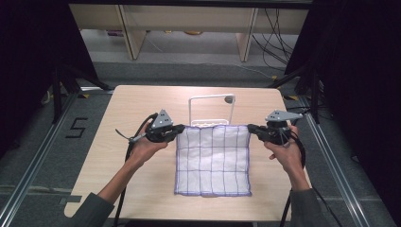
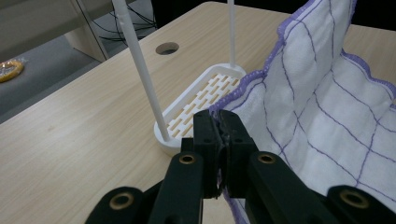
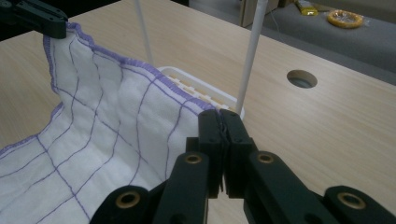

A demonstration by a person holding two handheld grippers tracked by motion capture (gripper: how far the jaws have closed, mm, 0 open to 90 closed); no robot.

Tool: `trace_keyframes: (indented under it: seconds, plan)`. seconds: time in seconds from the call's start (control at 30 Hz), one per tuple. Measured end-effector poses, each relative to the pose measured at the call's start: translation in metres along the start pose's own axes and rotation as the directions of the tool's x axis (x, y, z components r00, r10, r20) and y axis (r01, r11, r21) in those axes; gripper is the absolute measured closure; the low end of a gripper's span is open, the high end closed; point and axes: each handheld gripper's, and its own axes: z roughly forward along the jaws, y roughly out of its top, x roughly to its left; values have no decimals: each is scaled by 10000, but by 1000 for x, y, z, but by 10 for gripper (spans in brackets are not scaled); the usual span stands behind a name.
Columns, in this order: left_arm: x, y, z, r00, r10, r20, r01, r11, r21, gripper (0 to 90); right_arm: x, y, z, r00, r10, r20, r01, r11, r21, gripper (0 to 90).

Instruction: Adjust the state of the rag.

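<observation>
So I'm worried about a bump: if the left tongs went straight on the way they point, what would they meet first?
Probably the white rack: its base lies just beyond the left tongs, which grip the cloth corner.

Grey floor (image 1: 198,52), wooden shelf legs (image 1: 132,33), black curtains (image 1: 359,71).

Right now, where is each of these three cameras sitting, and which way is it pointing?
High view: above the person's side, looking forward and down at the table; forearms, both hands, left gripper and right gripper show.
Left gripper view: rides the left gripper, looking along its fingers, shut on a corner of the cloth.
Right gripper view: rides the right gripper, fingers shut on another corner.
Shared: both gripper views show the cloth and the white rack.
</observation>
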Motion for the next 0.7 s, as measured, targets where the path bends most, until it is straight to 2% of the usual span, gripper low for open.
trace_keyframes:
  seconds: [0.07,0.1,0.13,0.2,0.27,0.33,0.37,0.4,0.43,0.57,0.6,0.67,0.7]
  plan:
    - [-3,-2,-3,10000,-12,63,12,10000,-38,862,4,-3,-4,10000,-10,14,10,9999,169,889]
    - [-5,-3,-5,9998,145,143,-145,9999,35,862,6,-4,-5,10000,-76,16,76,9998,170,889]
    - [-7,-4,-6,9999,94,115,-93,9999,-48,862,7,-5,-7,9997,-245,14,245,9995,193,889]
    - [-11,-7,-8,9998,97,164,-95,9999,-88,862,11,-7,-9,9999,-158,2,158,9996,246,889]
    - [-14,-9,-11,9998,79,191,-76,9999,-149,862,13,-7,-11,9989,-461,-30,462,9988,183,889]
    - [-18,-12,-14,9998,98,175,-95,9998,-173,862,19,-9,-15,9995,-304,-100,308,9990,326,889]
    - [-20,-13,-15,9999,100,129,-97,9997,-227,862,19,-10,-15,9985,-545,-60,546,9984,133,889]
    - [-22,-15,-18,9999,116,122,-113,9997,-234,862,21,-11,-17,9986,-517,-114,520,9984,232,889]
    - [-25,-16,-20,9998,138,162,-133,9996,-262,862,22,-12,-19,9972,-733,-162,735,9972,146,889]
    - [-38,-21,-31,9986,460,251,-451,9984,-350,862,32,-21,-26,9966,-794,-206,798,9966,193,889]
    - [-40,-22,-33,9984,475,323,-462,9982,-392,861,36,-25,-29,9972,-688,-279,698,9970,347,889]
    - [-43,-25,-39,9978,550,366,-533,9975,-464,861,38,-30,-32,9956,-885,-299,894,9956,295,889]
    - [-45,-27,-40,9978,511,417,-488,9974,-524,861,40,-34,-33,9966,-763,-321,774,9965,331,889]
